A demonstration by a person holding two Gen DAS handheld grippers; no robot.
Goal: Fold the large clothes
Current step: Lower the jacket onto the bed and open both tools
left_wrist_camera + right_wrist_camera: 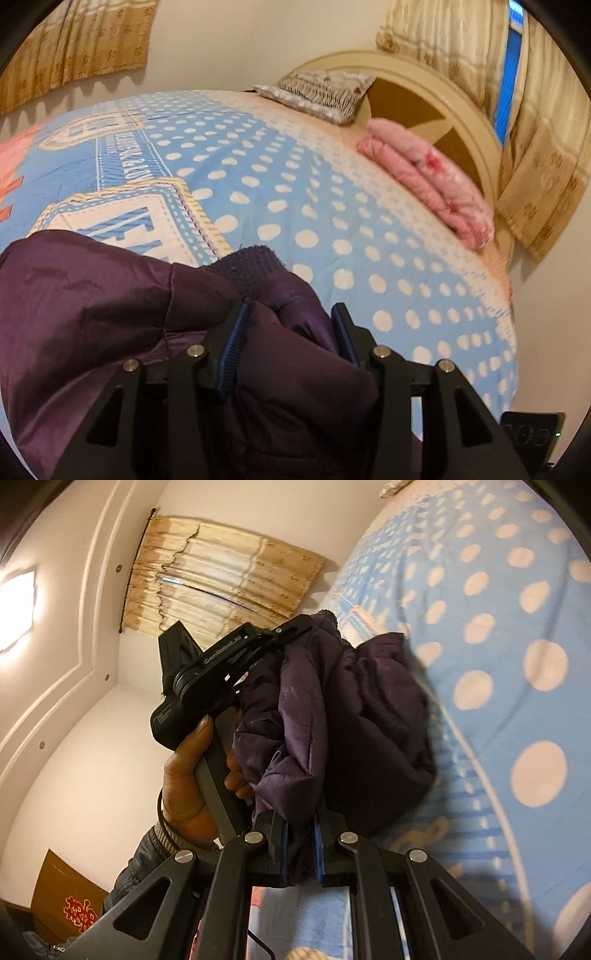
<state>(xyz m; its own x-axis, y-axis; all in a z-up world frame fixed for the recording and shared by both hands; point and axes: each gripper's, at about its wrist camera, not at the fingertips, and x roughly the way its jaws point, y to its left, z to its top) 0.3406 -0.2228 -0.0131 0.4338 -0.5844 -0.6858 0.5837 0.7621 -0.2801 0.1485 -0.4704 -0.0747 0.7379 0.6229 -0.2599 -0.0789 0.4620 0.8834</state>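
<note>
A home bedroom.
A bed (295,192) with dotted blue cover, a pillow (321,94), curved headboard (454,99) and patterned curtains (74,44).

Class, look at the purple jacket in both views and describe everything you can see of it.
The purple jacket is a dark, shiny, padded garment with stitched seams and a ribbed knit cuff or hem. It lies bunched and crumpled on the blue polka-dot bedspread. A fold sits between the left gripper jaws, which stand apart around it. The right gripper is clamped on another bunched fold, lifting it near the bed.
</note>
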